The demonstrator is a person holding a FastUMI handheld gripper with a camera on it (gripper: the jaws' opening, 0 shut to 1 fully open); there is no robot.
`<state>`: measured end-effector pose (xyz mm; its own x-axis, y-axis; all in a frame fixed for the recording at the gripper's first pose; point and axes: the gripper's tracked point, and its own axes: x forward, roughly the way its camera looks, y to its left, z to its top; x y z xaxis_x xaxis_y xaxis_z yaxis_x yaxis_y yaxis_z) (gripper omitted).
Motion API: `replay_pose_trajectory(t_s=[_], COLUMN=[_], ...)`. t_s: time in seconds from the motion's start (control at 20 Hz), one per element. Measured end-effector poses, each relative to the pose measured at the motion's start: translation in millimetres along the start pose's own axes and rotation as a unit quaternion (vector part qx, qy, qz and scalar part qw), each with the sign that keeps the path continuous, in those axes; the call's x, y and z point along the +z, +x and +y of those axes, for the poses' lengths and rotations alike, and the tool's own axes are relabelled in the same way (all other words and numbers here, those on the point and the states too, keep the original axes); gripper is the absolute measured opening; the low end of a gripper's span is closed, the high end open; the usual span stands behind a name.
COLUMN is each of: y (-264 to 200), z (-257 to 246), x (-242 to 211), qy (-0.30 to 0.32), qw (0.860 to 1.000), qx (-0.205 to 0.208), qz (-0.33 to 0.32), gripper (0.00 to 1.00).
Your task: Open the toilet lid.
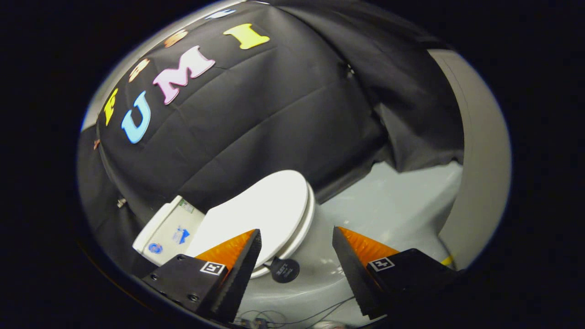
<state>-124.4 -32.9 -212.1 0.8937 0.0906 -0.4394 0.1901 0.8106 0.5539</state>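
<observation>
Gripper point(297, 235) tilted, fingers spread wide — just before the closed toilet lid point(265, 212)

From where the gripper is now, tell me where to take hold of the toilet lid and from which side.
Take the toilet lid by its rounded front rim, the part nearest the open gripper, coming from the front. The lid lies shut on the seat, with the hinge at the far end by the tank, so the front edge probably lifts most easily. One finger would likely need to slip under the rim.
</observation>
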Motion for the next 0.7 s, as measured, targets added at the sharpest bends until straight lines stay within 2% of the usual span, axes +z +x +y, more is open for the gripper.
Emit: replay_pose_trajectory(t_s=[0.15,0.3,0.45,0.6,0.7], y=[9,13,15,16,16], z=[-13,-8,-6,5,11], x=[-25,-32,-39,-44,-52], qy=[0.029,0.078,0.116,0.167,0.198], qw=[0.999,0.996,0.992,0.983,0.975], qx=[-0.001,0.017,0.025,0.049,0.066], qz=[0.020,0.031,0.038,0.052,0.071], gripper=[0.94,0.90,0.57,0.45,0.45])
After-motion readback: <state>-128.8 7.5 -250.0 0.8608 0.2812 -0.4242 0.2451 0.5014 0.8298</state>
